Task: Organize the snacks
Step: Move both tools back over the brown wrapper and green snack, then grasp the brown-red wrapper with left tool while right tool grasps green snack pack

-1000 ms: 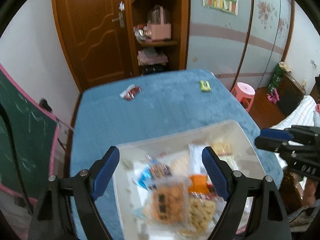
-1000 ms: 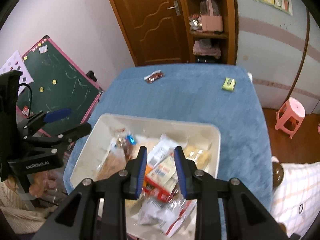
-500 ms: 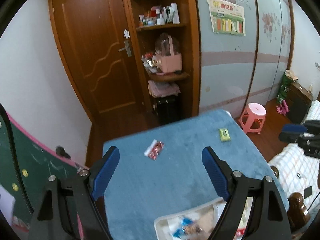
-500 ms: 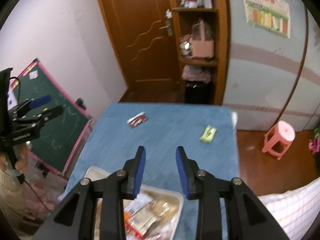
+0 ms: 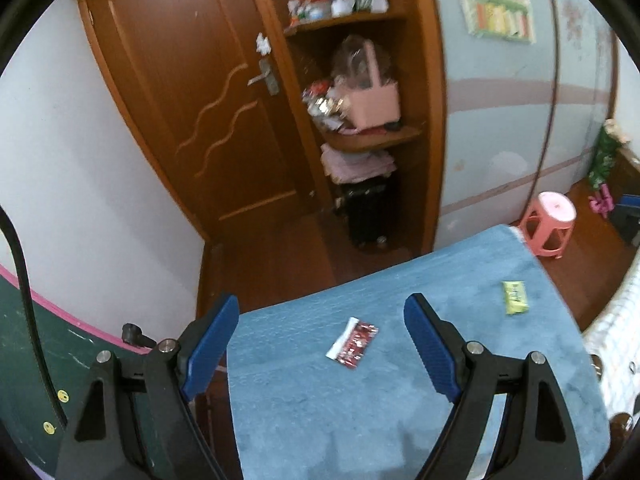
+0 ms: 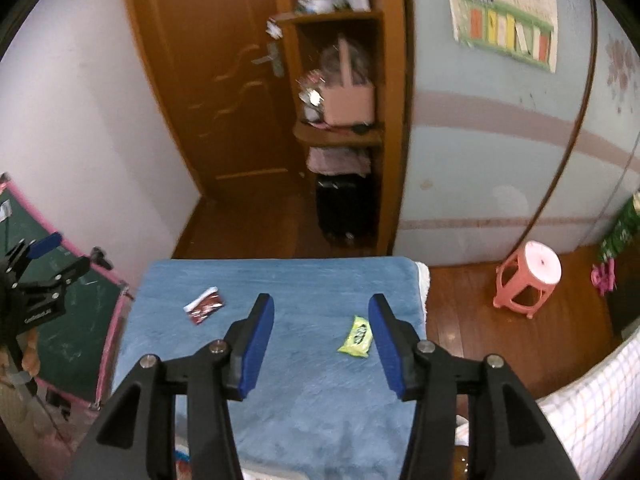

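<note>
Left tool (image 5: 320,344): jaws spread wide, nothing between the blue pads (image 5: 210,346), held above the near part of the blue-covered table (image 5: 400,400). Right tool (image 6: 321,342): also open, empty, gap narrower than the left one.

Two loose snacks on the table:
- Red packet (image 5: 353,343) with a white end, lying flat toward the far left of the cloth, framed between the left tool's fingers in the left wrist view, not touched. Same packet (image 6: 205,305) seen in the right wrist view, left of the right tool's left finger and clear of it.
- Green-yellow packet (image 6: 356,336) lying flat toward the far right, sitting just inside the right tool's right finger in the right wrist view; probably no contact, hard to judge from this angle. Same packet (image 5: 515,297) visible near the table's right edge in the left wrist view, well apart from the red one.

Bottom edge of the right wrist view: sliver of a white bin (image 6: 260,475) with something colourful at its left, mostly cut off.

Left tool also visible at the far left of the right wrist view (image 6: 48,256), jaws apart, in front of a green chalkboard (image 6: 76,320) with pink frame.

Background: wooden door (image 5: 192,92), open shelf unit with a pink box (image 5: 374,106), pink stool (image 6: 528,280) on the wood floor right of the table.
</note>
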The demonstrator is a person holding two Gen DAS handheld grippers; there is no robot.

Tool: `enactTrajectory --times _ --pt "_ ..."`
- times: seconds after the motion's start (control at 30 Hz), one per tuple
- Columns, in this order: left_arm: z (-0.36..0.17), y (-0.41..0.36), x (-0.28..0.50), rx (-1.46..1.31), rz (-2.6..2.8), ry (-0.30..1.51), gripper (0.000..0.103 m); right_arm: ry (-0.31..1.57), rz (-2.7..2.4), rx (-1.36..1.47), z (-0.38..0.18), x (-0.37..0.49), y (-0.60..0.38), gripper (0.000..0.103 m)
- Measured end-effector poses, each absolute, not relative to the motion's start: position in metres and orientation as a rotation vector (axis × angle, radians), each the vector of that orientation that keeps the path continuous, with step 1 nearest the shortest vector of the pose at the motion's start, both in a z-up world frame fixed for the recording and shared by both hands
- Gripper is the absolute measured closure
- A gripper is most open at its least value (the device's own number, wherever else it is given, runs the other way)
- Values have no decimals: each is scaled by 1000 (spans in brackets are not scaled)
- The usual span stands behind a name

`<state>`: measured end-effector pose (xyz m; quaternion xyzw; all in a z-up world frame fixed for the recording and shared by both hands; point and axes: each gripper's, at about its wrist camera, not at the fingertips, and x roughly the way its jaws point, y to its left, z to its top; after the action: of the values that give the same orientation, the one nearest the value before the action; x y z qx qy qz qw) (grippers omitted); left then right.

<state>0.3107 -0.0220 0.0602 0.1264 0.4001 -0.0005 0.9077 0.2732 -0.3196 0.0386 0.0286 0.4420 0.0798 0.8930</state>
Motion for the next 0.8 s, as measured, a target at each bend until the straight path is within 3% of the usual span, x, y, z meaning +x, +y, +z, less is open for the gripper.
enactTrajectory --times 0.2,0.47,0.8 --pt "-37 -8 381 199 -11 1016 19 1061 91 87 -48 334 -327 53" --pt "-170 -18 417 228 -44 1186 19 1198 82 125 -149 368 -325 53" --pt "-226 -15 432 168 -29 1242 19 1277 78 159 -208 371 -329 53"
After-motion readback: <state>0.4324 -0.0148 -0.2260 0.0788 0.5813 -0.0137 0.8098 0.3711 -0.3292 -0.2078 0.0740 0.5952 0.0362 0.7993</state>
